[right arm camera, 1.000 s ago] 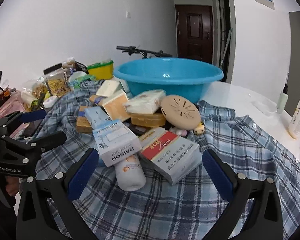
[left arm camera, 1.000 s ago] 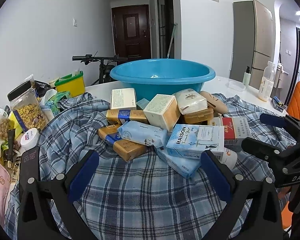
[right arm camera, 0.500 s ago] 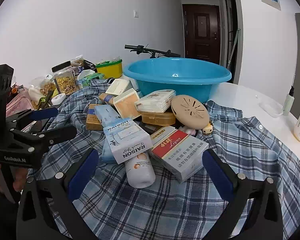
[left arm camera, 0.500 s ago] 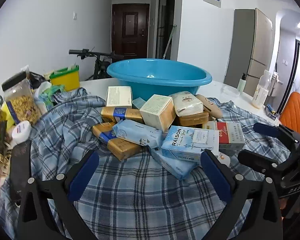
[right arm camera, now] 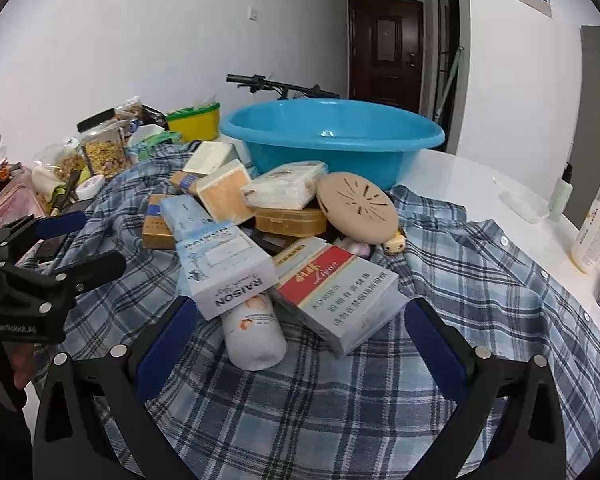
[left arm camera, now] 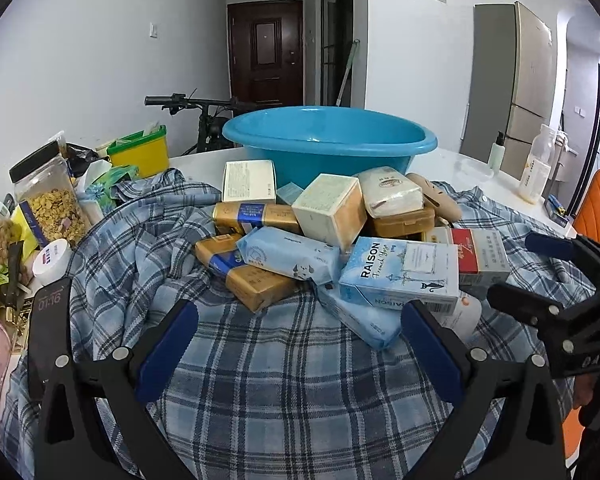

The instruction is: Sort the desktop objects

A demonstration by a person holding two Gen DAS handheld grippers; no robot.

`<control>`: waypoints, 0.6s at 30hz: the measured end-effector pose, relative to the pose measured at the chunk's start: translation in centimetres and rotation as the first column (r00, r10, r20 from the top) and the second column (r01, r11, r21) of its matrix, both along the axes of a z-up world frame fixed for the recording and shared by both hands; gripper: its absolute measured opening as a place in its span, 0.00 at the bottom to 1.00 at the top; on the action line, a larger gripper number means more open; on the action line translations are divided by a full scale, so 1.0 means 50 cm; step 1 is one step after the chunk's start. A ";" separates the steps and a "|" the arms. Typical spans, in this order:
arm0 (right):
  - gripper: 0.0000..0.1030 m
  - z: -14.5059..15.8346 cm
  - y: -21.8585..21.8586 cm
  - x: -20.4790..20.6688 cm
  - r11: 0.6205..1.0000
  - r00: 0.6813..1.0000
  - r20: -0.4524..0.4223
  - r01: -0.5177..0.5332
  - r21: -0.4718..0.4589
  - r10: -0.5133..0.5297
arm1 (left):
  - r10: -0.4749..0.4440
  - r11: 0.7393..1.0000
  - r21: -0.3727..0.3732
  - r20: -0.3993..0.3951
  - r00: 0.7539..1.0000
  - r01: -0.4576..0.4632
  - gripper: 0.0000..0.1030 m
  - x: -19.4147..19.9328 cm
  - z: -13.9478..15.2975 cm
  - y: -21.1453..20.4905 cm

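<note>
A pile of boxes and packets lies on a blue plaid shirt [left arm camera: 284,380] in front of a blue basin [left arm camera: 328,140]. The pile holds a light blue RAISON box [left arm camera: 404,276] [right arm camera: 224,268], a red and white carton [right arm camera: 336,292], a white tube [right arm camera: 256,332], gold packets [left arm camera: 252,280], a tan round disc [right arm camera: 356,208] and a cream box [left arm camera: 332,216]. My left gripper [left arm camera: 300,340] is open and empty, just short of the pile. My right gripper [right arm camera: 300,336] is open and empty, its fingers on either side of the tube and the carton.
A cereal jar [left arm camera: 52,204], a yellow and green box [left arm camera: 140,152], snack bags and a phone [left arm camera: 48,336] crowd the left edge. Bottles [right arm camera: 596,232] stand on the white table at the right. A bicycle and a dark door are behind the basin.
Both grippers have moved a little closer to the pile. Both stay open and empty. No object has moved.
</note>
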State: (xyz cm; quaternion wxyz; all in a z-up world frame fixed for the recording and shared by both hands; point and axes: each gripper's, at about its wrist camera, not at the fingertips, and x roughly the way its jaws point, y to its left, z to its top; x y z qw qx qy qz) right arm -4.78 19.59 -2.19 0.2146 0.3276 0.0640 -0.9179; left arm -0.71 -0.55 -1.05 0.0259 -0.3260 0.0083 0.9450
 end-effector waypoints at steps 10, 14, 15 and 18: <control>1.00 0.007 0.028 -0.018 1.000 1.000 0.011 0.029 -0.009 -0.029 | 0.008 1.000 -0.011 -0.008 1.000 -0.008 1.00 -0.002 0.002 0.001; 1.00 0.016 0.023 -0.011 1.000 1.000 -0.014 -0.010 -0.014 0.009 | 0.006 1.000 -0.021 -0.010 1.000 -0.006 1.00 -0.003 0.004 0.005; 1.00 0.017 0.021 -0.010 1.000 1.000 -0.016 -0.019 -0.021 0.019 | 0.004 1.000 -0.024 -0.011 1.000 -0.004 1.00 -0.004 0.004 0.006; 1.00 0.017 0.014 -0.012 0.999 1.000 -0.017 -0.025 -0.021 0.025 | 0.003 0.999 -0.032 -0.012 1.000 -0.004 1.00 -0.008 0.007 0.007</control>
